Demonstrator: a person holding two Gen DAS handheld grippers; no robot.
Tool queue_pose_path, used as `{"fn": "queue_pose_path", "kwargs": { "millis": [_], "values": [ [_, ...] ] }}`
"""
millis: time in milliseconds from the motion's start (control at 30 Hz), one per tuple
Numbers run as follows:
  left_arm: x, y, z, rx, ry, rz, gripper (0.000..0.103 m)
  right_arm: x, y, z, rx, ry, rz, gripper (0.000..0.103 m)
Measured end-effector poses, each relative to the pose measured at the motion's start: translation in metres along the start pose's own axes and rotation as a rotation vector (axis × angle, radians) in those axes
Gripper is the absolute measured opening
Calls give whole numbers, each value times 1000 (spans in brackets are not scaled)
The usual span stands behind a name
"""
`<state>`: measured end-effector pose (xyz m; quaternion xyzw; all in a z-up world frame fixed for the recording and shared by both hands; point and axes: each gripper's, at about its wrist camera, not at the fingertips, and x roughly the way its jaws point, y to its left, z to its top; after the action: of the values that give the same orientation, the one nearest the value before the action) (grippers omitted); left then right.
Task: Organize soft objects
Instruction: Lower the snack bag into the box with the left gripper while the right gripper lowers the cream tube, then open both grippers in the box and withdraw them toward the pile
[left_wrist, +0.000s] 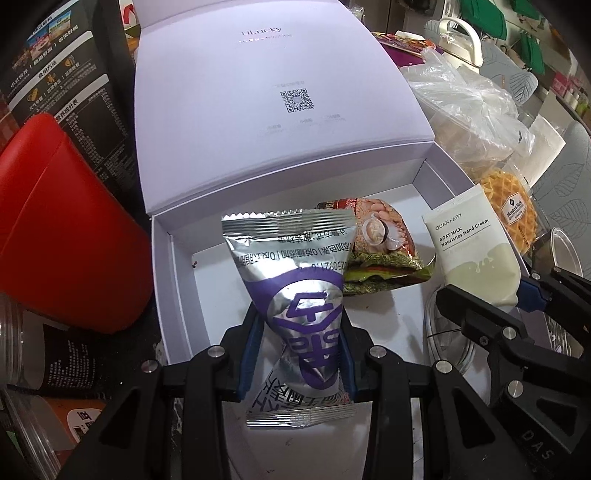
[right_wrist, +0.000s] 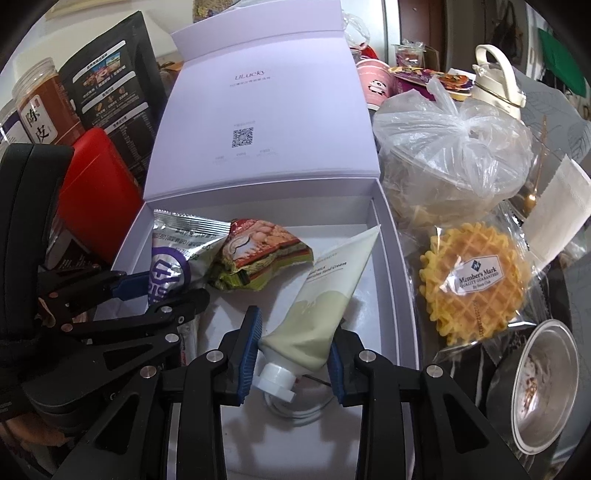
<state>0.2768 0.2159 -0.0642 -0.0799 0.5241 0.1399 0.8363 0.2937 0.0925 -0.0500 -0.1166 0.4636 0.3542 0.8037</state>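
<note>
While each hand-held gripper pinches its load, left (left_wrist: 301, 354) silver sachet (left_wrist: 295, 273), right (right_wrist: 293, 363) cream tube (right_wrist: 328, 295), snack packet (right_wrist: 258, 254) between, waffle (right_wrist: 476, 284) outside box (right_wrist: 402, 280)

The open pale lilac cardboard box (left_wrist: 436, 173) carries faint grey lettering and a dark QR square on its raised lid. The crinkled silver foil sachet (left_wrist: 295, 280) bears a purple emblem and dark print. Beside it, the crumpled snack packet (right_wrist: 258, 251) shows brown-red, cream and green bands. The soft hand cream tube (right_wrist: 332, 295) fades from off-white to pale green, with a white cap. The black gripper (left_wrist: 299, 354) has blue pads (left_wrist: 251, 354), as does the other black gripper (right_wrist: 291, 354). The golden-yellow round waffle (right_wrist: 472, 280) has a grid pattern and a dark blue and white label. The red container (left_wrist: 62, 221) is plain, perhaps plastic.
</note>
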Motion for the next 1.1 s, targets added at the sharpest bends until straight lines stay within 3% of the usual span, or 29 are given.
{"fn": "queue_pose_path", "kwargs": {
  "millis": [100,267,767,900,1100],
  "values": [
    [-5,-2,3,0,-2,18,36,-3,-3,3,10,-7,-10,48],
    [-18,-8,4,8,-33,61,39,-13,-6,5,20,-30,-14,51],
    [-81,0,2,-4,-203,70,41,-65,2,3,5,-141,-8,53],
    [-95,8,-7,-14,-239,66,57,-80,6,2,-12,-179,-15,53],
    [-125,10,-15,-12,-322,64,63,-104,14,2,-34,-243,-23,53]
  ]
}}
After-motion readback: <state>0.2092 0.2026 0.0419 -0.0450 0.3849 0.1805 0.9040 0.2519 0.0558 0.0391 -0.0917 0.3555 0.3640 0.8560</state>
